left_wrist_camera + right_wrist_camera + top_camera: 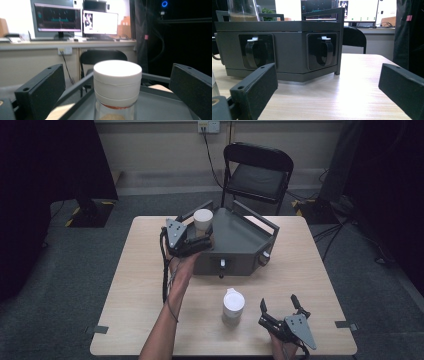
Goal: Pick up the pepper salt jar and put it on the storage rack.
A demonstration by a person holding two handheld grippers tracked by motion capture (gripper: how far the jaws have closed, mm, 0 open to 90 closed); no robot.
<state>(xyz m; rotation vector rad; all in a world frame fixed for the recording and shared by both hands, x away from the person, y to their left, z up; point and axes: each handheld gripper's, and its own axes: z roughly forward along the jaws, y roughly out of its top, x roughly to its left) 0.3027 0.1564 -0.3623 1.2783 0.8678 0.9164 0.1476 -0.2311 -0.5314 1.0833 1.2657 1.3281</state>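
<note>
A clear jar with a white lid [203, 220] stands on the left part of a grey metal unit's [240, 240] top deck. My left gripper [199, 240] is open at the jar's near side. In the left gripper view the jar [117, 82] sits between the wide-apart jaws of the gripper [117, 75], touching neither, with brownish contents at its bottom. A second white-lidded jar [233, 304] stands on the table in front of the unit. My right gripper [278, 301] is open and empty, just right of that jar, and in its own view [327, 75] faces the unit [287, 37].
The unit has two black knobs [252, 53] [325, 51] on its front faces and rails along its top edges. A black folding chair [257, 175] stands behind the wooden table [310, 270]. Bare tabletop lies left and right of the unit.
</note>
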